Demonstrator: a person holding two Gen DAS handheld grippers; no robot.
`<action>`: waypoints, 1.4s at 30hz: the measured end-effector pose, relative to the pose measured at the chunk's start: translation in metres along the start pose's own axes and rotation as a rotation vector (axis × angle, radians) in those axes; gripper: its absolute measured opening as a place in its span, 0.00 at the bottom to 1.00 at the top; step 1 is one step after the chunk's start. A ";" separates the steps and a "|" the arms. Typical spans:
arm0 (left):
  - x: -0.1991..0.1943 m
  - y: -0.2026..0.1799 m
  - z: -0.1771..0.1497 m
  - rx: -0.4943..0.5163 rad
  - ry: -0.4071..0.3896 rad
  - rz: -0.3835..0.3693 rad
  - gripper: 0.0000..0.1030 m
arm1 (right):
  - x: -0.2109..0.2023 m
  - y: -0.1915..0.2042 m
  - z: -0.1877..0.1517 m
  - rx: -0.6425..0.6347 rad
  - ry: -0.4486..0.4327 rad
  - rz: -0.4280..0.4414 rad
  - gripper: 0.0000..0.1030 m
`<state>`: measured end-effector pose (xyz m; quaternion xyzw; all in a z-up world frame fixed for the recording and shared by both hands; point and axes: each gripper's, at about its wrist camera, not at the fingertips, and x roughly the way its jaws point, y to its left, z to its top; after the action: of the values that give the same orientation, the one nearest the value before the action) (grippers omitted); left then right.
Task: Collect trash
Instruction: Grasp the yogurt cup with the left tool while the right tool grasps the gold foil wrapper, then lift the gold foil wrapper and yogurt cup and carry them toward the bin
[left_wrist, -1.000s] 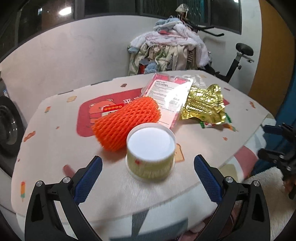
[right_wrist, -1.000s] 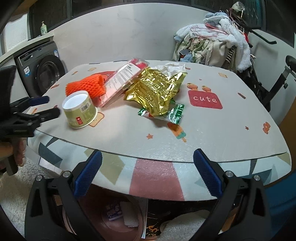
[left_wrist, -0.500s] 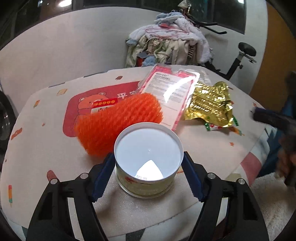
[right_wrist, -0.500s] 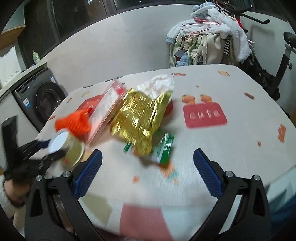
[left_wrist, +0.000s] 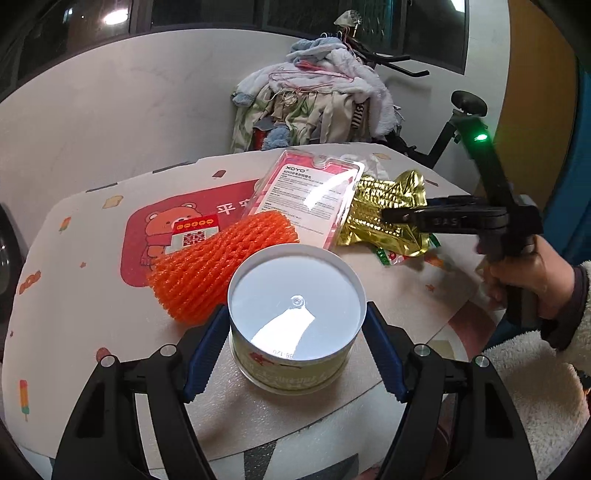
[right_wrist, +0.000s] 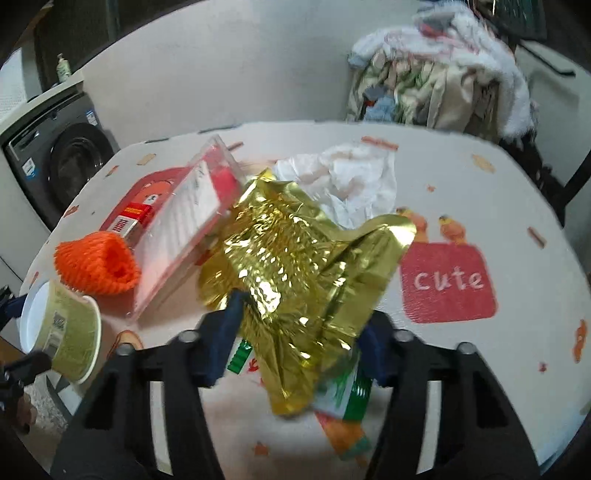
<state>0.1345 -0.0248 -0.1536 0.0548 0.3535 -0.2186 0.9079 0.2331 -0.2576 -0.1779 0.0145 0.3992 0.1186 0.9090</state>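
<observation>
A round pale-green tub (left_wrist: 295, 306) with a white top stands near the table's front edge. My left gripper (left_wrist: 295, 354) is shut on it, a blue pad against each side. The tub (right_wrist: 70, 336) also shows at the left edge of the right wrist view. A crumpled gold foil wrapper (right_wrist: 295, 258) lies between the jaws of my right gripper (right_wrist: 299, 339), which are closing, pads touching the foil. A small green wrapper (right_wrist: 351, 391) lies under the foil. In the left wrist view the right gripper (left_wrist: 388, 214) reaches onto the gold wrapper (left_wrist: 388, 195).
An orange foam net (left_wrist: 221, 266) and a clear blister pack (left_wrist: 310, 192) lie behind the tub. White crumpled paper (right_wrist: 343, 181) lies beyond the foil. The table (left_wrist: 74, 295) has a cartoon-print cover. A washing machine (right_wrist: 62, 162) stands left and a clothes pile (left_wrist: 317, 103) behind.
My left gripper moved in and closed around the tub. My right gripper moved forward over the table to the gold wrapper, and its jaws narrowed onto the foil.
</observation>
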 end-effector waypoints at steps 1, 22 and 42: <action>0.000 0.001 -0.001 -0.005 0.000 0.000 0.69 | -0.009 0.001 -0.001 -0.004 -0.020 0.001 0.37; -0.028 0.001 -0.004 0.004 -0.026 0.016 0.69 | -0.133 -0.018 0.008 0.064 -0.271 -0.002 0.18; -0.064 0.025 -0.006 -0.090 -0.056 0.005 0.69 | -0.143 0.014 -0.024 0.010 -0.215 0.033 0.18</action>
<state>0.0994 0.0217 -0.1169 0.0087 0.3372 -0.2015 0.9196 0.1194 -0.2783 -0.0898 0.0383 0.2995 0.1293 0.9445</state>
